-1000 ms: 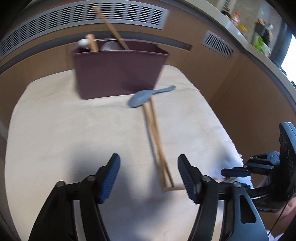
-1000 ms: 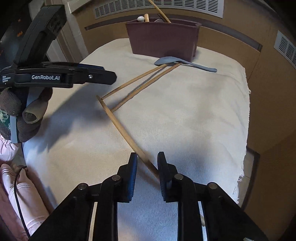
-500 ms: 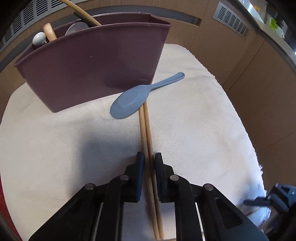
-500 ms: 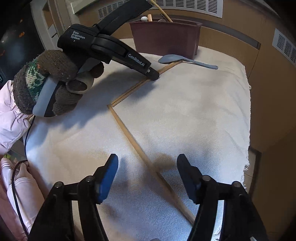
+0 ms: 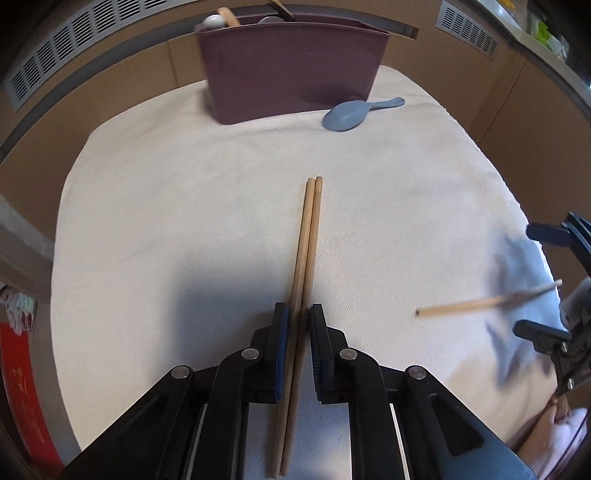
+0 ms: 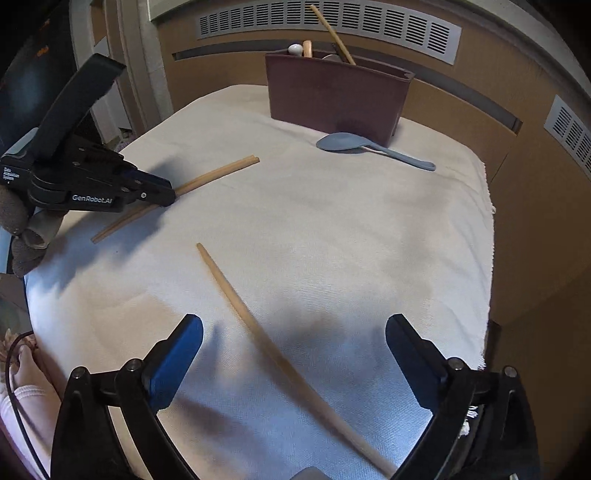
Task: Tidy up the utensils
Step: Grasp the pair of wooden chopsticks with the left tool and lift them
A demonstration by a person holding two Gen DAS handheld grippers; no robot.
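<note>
My left gripper (image 5: 297,314) is shut on a pair of wooden chopsticks (image 5: 308,236) and holds them pulled back from the spoon, just above the white cloth (image 5: 166,221); both also show in the right wrist view, gripper (image 6: 162,194) and chopsticks (image 6: 221,171). My right gripper (image 6: 293,332) is open and empty over a single loose chopstick (image 6: 236,295), which also shows in the left wrist view (image 5: 480,304). A blue-grey spoon (image 6: 343,142) lies in front of the maroon utensil holder (image 6: 332,99), which has several utensils in it.
The cloth-covered table drops off at the right edge (image 6: 487,221) and near edge. A brown wall with vent grilles (image 6: 325,18) stands behind the holder. The right gripper's body shows at the right of the left wrist view (image 5: 561,332).
My left gripper closed on the chopstick pair and drew it back, away from the spoon and holder. My right gripper let go of the single chopstick and opened wide.
</note>
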